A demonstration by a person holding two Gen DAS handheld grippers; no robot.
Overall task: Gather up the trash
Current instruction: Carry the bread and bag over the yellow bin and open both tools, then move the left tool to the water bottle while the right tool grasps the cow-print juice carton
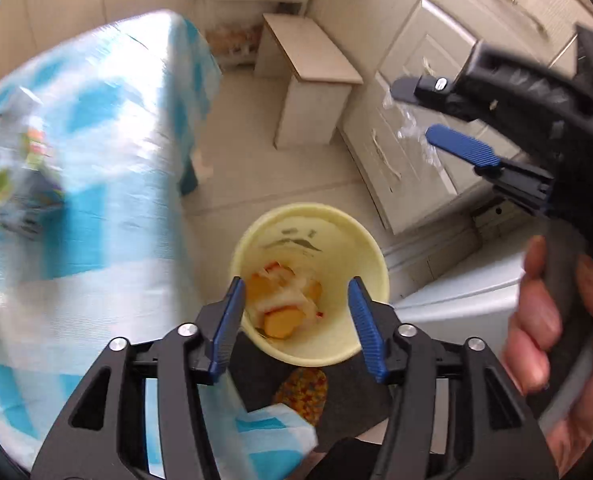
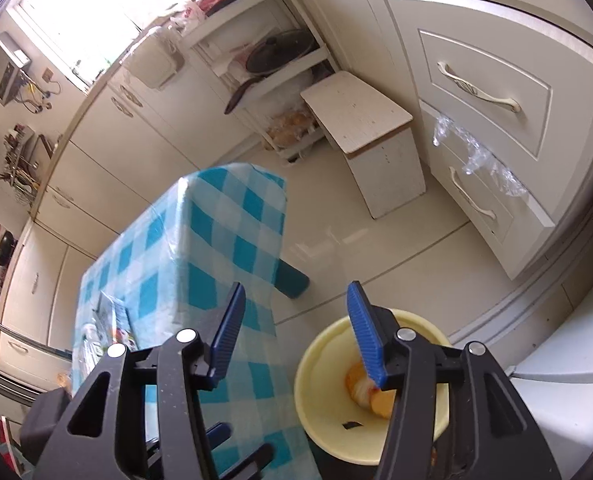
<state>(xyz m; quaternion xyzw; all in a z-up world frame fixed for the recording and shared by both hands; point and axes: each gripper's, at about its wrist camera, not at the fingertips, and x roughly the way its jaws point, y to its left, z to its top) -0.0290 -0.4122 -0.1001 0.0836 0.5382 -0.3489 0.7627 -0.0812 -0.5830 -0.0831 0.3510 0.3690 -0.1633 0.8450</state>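
A pale yellow bin (image 1: pixel 312 240) stands on the floor beside the table; it also shows in the right wrist view (image 2: pixel 324 376). It holds orange and white scraps (image 1: pixel 284 304). My left gripper (image 1: pixel 296 316) is open and empty, its blue pads straddling the bin's mouth from above. My right gripper (image 2: pixel 294 328) is open and empty, above the bin's left rim; it shows at the upper right of the left wrist view (image 1: pixel 424 114). Blurred wrappers (image 1: pixel 24 176) lie on the blue-checked tablecloth (image 1: pixel 108 128), also in the right wrist view (image 2: pixel 108 328).
A white stool (image 2: pixel 376 136) stands on the tiled floor past the table. White drawers (image 2: pixel 484 92) with clear plastic hanging from them are at the right. A shelf with pans (image 2: pixel 272 56) is at the back. A white surface (image 2: pixel 568 408) lies right of the bin.
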